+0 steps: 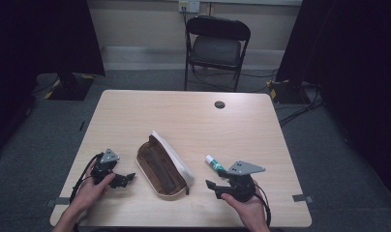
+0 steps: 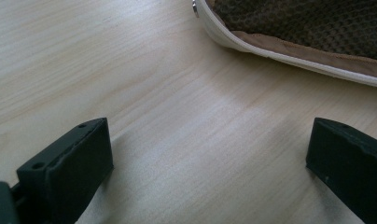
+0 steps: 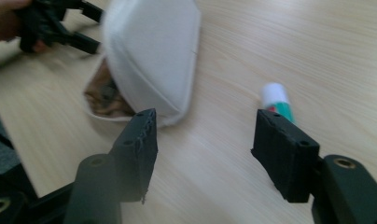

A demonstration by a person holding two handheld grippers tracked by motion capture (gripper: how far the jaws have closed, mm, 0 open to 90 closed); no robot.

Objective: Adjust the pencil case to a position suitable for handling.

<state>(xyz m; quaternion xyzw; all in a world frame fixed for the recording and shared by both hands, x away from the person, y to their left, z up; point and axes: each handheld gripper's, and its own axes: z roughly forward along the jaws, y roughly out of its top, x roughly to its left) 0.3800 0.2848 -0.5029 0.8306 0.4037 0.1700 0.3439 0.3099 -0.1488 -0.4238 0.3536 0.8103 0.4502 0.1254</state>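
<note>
**Glue stick not yet bagged**

White fabric pouch with brown lining (image 1: 163, 166) lies open mid-table. Green-and-white glue stick (image 1: 214, 163) lies at its 3 o'clock, untouched. Right gripper (image 3: 203, 149): apart, empty. Left gripper (image 2: 210, 163): apart, empty. Next: right gripper must straddle and clamp the stick.
</note>
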